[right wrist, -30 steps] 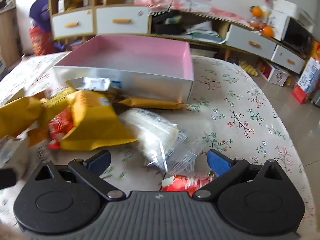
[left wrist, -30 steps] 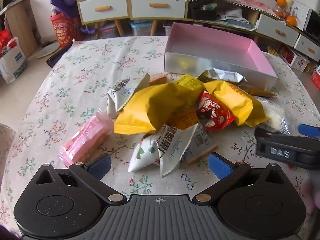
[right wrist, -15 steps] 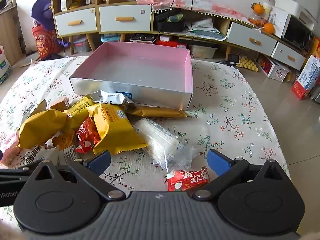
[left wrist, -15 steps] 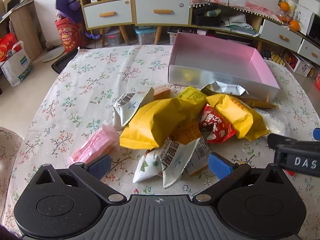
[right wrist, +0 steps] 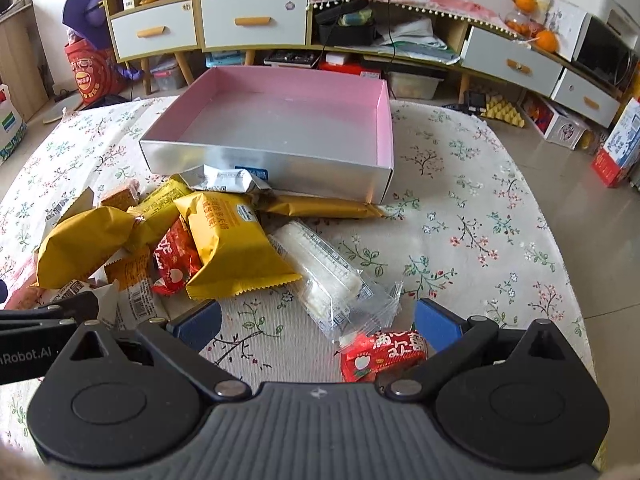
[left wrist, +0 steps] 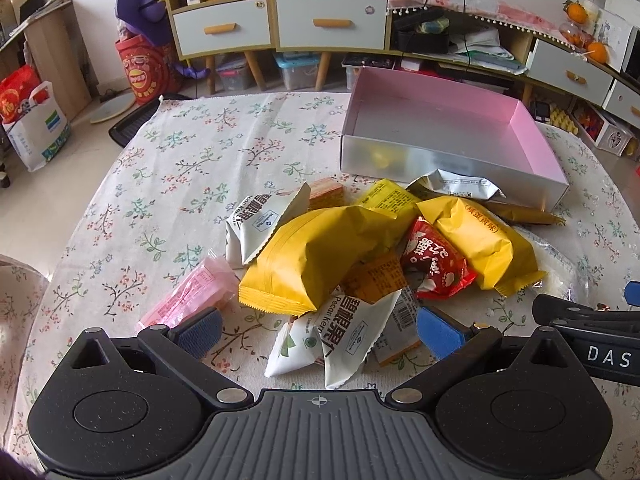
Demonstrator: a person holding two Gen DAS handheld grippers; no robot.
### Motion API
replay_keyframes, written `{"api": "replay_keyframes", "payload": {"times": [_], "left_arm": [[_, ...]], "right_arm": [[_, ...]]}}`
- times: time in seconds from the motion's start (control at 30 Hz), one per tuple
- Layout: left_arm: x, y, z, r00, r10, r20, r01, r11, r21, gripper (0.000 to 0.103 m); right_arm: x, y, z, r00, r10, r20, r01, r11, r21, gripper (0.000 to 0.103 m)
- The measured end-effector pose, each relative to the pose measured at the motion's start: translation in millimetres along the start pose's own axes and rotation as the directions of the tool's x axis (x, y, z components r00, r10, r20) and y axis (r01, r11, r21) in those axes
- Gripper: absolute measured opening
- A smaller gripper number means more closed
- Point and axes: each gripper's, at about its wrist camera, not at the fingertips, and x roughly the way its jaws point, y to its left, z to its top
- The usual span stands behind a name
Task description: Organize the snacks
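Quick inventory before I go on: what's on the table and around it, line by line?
Box: one, pink inside, silver walls, far side of table, nothing in it.
Yellow packets: at least four, in the pile.
White packets: at least three, printed, pile's near and left edges.
Silver packet: one, against the box wall.
Red packets: two, one in the pile, one nearest the right gripper.
Clear packet: one, right of the pile.
Pink packet: one, left of the pile.
Tablecloth: floral.
Left gripper: open.
Right gripper: open.
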Motion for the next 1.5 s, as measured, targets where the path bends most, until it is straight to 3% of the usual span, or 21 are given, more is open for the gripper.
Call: {"api": "replay_keyframes", "payload": {"times": [1.5], "left_arm": [[1.7, -3.4, -3.0, 1.0, -0.001, -0.011, 0.001, 1.0, 0.005, 0.103]], "right_arm": [[1.5, -1.0, -1.2, 1.0, -0.003, -0.021, 0.003, 0.999, 0.033, 0.103]]}}
